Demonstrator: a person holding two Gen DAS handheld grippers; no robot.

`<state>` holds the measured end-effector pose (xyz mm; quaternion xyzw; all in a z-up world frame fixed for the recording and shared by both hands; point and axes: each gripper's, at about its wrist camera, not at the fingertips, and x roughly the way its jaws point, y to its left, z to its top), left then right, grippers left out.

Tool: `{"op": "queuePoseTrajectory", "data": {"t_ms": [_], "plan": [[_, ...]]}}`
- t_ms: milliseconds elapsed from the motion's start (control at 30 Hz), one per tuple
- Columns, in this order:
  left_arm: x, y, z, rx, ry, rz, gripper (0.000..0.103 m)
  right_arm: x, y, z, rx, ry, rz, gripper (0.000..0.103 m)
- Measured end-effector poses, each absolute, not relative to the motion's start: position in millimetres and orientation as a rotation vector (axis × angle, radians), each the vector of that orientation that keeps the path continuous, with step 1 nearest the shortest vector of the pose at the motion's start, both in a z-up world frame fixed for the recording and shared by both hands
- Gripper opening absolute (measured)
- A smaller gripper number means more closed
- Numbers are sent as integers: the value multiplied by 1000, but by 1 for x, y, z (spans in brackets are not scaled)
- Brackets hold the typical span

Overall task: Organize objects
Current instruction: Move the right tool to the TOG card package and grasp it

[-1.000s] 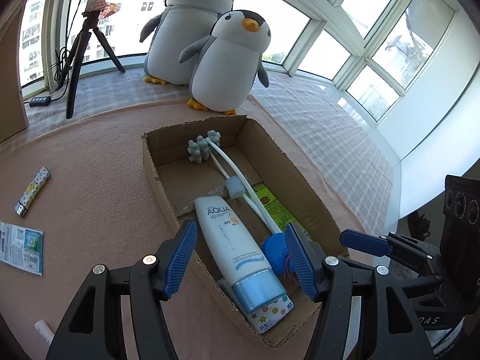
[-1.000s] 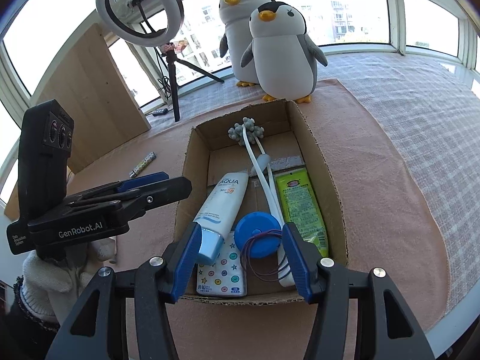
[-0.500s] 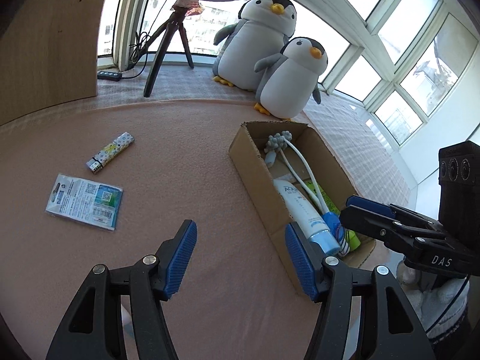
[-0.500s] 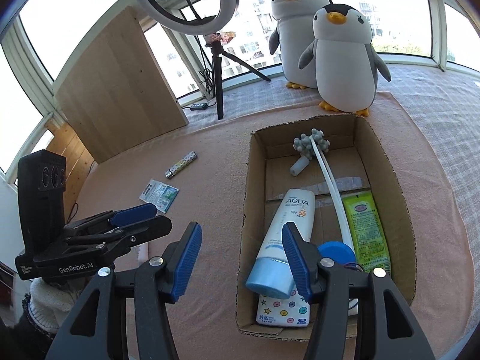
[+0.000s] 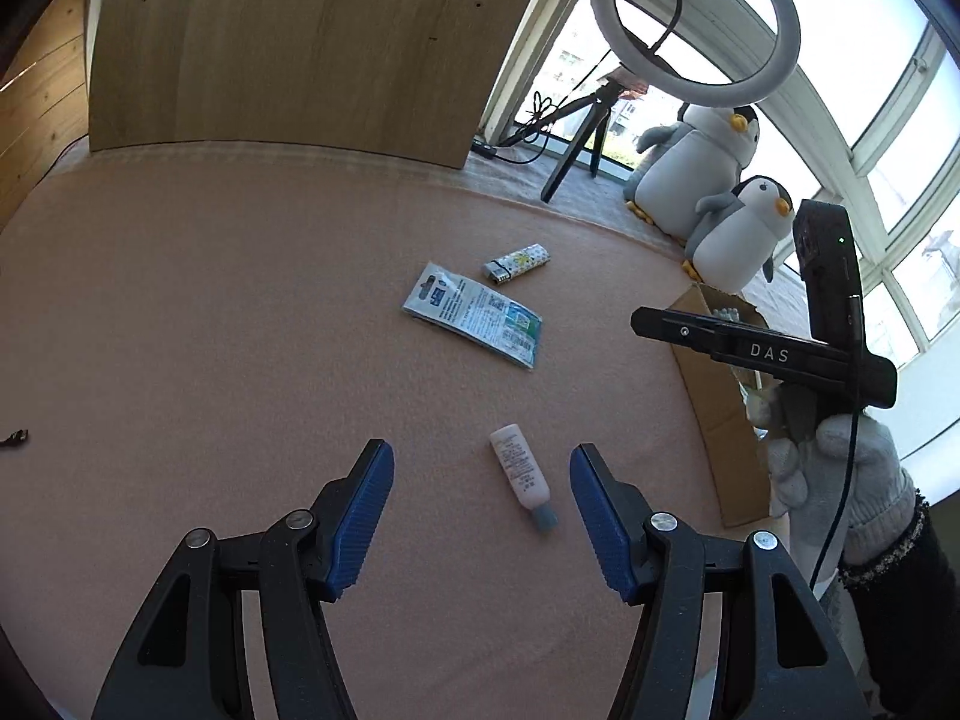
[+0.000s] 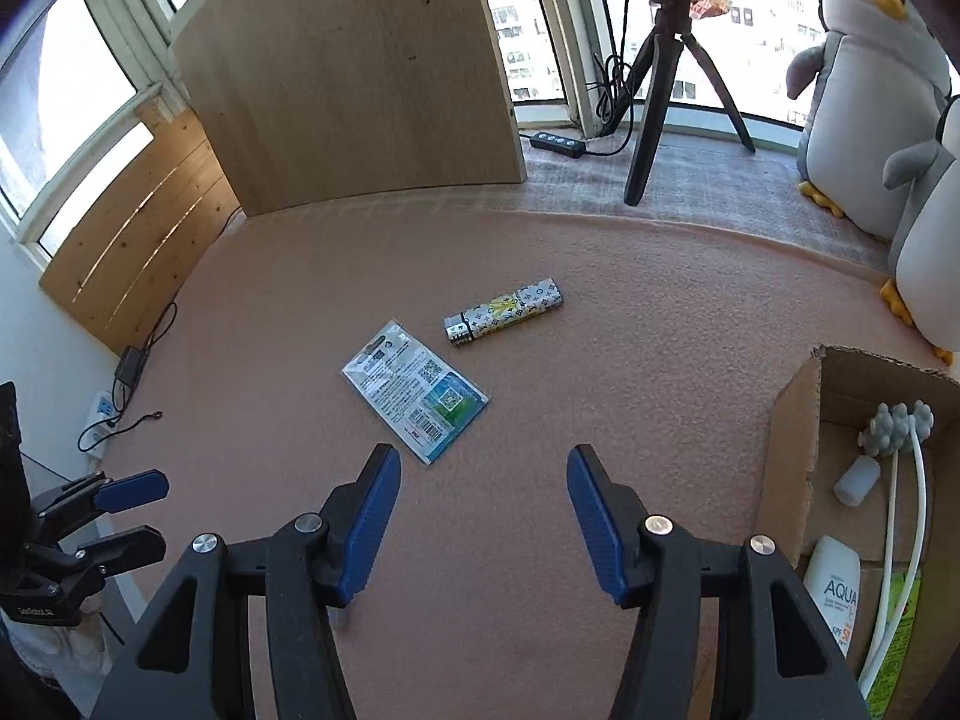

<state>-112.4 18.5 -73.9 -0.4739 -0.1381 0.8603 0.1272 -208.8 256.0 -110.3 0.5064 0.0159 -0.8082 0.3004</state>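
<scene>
A small pale pink bottle [image 5: 521,476] with a grey cap lies on the pink mat, between the fingers of my open left gripper [image 5: 482,504] and a little right of centre. Farther off lie a flat blue-and-white packet [image 5: 474,313] [image 6: 416,399] and a patterned lighter [image 5: 516,262] [image 6: 504,312]. My right gripper [image 6: 483,501] is open and empty, hovering just short of the packet. The cardboard box [image 6: 798,420] [image 5: 714,384] at the right holds a white AQUA tube [image 6: 835,591], a green sachet and a white-stemmed item.
Two plush penguins [image 5: 726,192] stand behind the box. A ring light on a tripod [image 5: 696,18] [image 6: 660,78] and a power strip [image 6: 558,144] sit by the window. A wooden board [image 6: 348,78] leans at the back. A gloved hand [image 5: 852,480] holds the right gripper.
Both grippers swung left, away from the box toward the loose items on the mat. The pink bottle has come between the left fingers; the packet and lighter now lie ahead of the right gripper.
</scene>
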Motion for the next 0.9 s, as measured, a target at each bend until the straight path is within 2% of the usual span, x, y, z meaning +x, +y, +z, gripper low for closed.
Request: {"op": "queuePoseTrajectory", "data": {"t_ms": [267,533,700,900], "plan": [[-91,-30,-77,-1414,-500,2559,65,-237,196,-142,1382,188,-2029,55],[-82,-54,-78,-1443,-528,2598,65,-260,167,-169,1437,177,-2006,55],[-79,-62,-83,-1462,-548,2604,65,-263,159,-169,1441,164,-1979,59],[-82,-62,-87,-1466,-568,2586,65,-249,140,-167,1431,314,-1928,59]]}}
